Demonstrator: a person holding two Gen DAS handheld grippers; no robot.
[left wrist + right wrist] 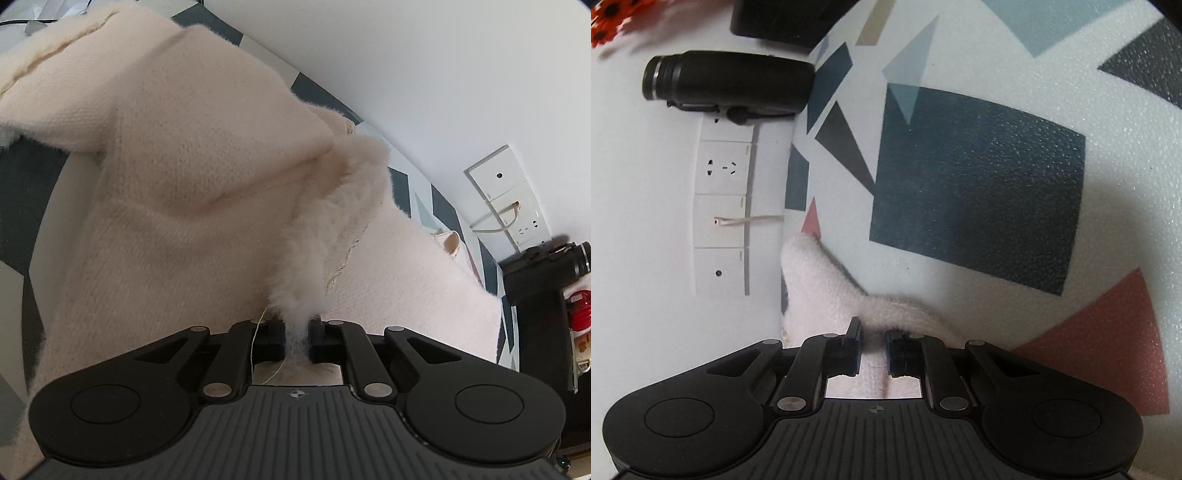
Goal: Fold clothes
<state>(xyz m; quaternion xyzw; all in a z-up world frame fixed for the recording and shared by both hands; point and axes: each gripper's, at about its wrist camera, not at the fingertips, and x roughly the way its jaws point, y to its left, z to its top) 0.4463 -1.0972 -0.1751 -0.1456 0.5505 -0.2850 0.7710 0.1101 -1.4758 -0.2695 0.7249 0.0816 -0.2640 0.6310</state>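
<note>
1. Left gripper (296, 338) is clamped down on a fuzzy bunch of the cream knit sweater (177, 192), the jaws nearly together with fluffy fabric squeezed between the blue-edged pads.
2. A loose thread (255, 343) dangles just left of that pinch, crossing the left finger linkage.
3. Ahead of the left gripper the sweater rises in big folds and fills most of the view, a sleeve-like flap reaching off to the upper left.
4. Beyond the sweater and to its right, the patterned surface (436, 206) peeks out, dark and pale shapes against a white wall (443, 74).
5. Far right of the left gripper there's a wall socket panel (506, 192) with a white cable (495, 218) plugged in, and a black cylindrical device (546, 258) beside it.
6. Over to the right gripper (872, 350): jaws narrow, closed on a white-cream edge of the sweater (827, 288) that runs between the pads.
7. That fabric stretches forward and left from the right gripper, its tip lying by the wall's edge.
8. Ahead and to the right, the geometric mat (979, 177) spreads out in dark blue, grey and coral patches.
9. Left of the right gripper sits the socket strip (722, 206); above it the black cylinder (727, 79), with orange flowers (609, 18) in the far corner.
</note>
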